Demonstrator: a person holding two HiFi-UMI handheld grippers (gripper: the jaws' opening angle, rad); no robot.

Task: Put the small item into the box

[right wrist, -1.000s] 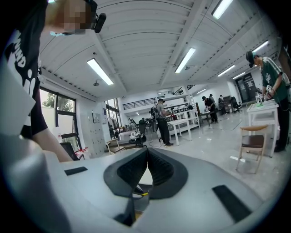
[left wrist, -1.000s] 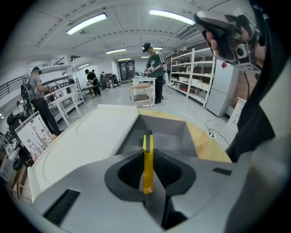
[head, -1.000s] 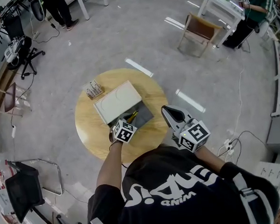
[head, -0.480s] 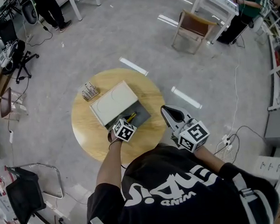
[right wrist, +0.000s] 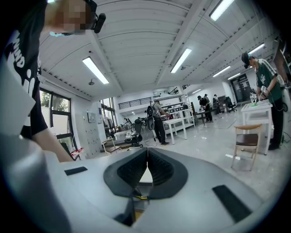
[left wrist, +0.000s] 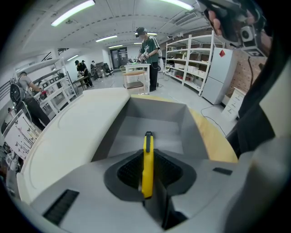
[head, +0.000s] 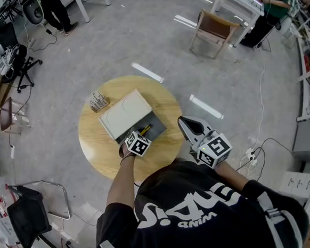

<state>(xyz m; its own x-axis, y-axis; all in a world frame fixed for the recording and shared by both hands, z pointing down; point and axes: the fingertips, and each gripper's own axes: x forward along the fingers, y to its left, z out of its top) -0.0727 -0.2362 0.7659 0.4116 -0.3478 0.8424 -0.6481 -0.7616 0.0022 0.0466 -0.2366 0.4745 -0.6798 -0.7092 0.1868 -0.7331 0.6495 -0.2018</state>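
Claws, two: left claw (left wrist: 146, 154) clenched on one yellow item (left wrist: 148, 139) over one open box (left wrist: 188, 123), right claw (right wrist: 146, 152) clenched, empty.

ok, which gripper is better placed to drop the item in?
Left. The left gripper is shut on the slim yellow item directly over the open grey box. The right gripper is shut, empty, off to the side.

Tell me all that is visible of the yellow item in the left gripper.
It is a slim yellow item, plastic by its look, with a dark far tip. It stands on edge, pinched between the fingers of the left gripper, and points into the open grey box without visibly touching it.
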